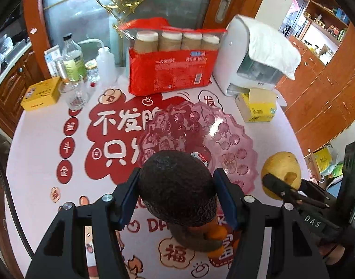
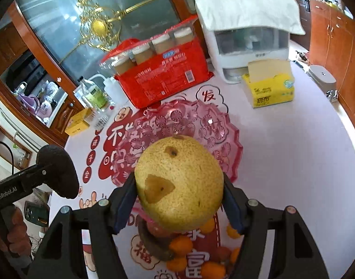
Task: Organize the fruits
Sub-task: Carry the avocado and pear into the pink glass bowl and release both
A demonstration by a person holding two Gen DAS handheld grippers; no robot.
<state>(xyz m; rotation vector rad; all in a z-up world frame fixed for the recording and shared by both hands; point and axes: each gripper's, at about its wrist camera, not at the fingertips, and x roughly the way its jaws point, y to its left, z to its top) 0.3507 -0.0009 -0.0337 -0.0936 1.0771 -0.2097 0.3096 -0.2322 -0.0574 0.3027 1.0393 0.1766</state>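
My left gripper (image 1: 176, 197) is shut on a dark avocado (image 1: 176, 186) and holds it above the table, just short of the pink glass fruit plate (image 1: 226, 137). My right gripper (image 2: 178, 200) is shut on a yellow pear (image 2: 179, 181) with brown bruises, held near the plate's (image 2: 223, 139) front edge. The pear also shows in the left wrist view (image 1: 282, 169), the avocado in the right wrist view (image 2: 58, 169). Small oranges (image 2: 180, 244), a brown fruit (image 2: 154, 244) and red fruit lie on the table below the grippers.
Behind the plate stand a red pack of cups (image 1: 170, 62), a white appliance under a cloth (image 1: 254, 58), a yellow tissue box (image 1: 256, 107), bottles (image 1: 72, 60) and a yellow tin (image 1: 41, 95). The table cover (image 1: 38, 162) is pale with red print.
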